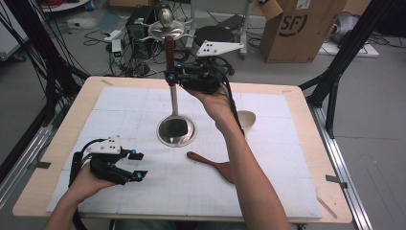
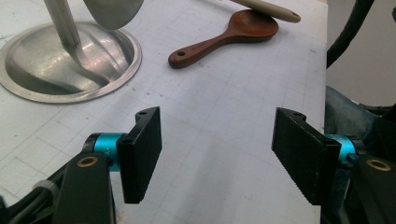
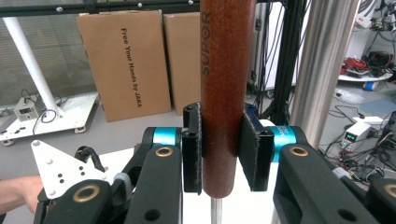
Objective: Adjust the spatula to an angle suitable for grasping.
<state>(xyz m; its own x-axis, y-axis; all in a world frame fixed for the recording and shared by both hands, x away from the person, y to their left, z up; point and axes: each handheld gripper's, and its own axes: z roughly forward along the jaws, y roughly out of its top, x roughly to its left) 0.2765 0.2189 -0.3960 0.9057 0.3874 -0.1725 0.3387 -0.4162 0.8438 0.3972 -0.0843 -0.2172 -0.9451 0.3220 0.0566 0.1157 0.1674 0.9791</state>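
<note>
A steel ladle with a brown handle stands upright, its bowl resting on the white grid mat near the middle. My right gripper is shut on the brown handle; both pads press its sides in the right gripper view, near the handle's lower end. The ladle's bowl lies far left in the left gripper view. My left gripper rests low at the mat's front left, open, with bare mat between its pads.
A dark wooden spoon lies on the mat right of the ladle, partly under the right forearm, and a pale wooden spoon lies beyond it. Cardboard boxes, cables and black frame posts stand past the table's far edge.
</note>
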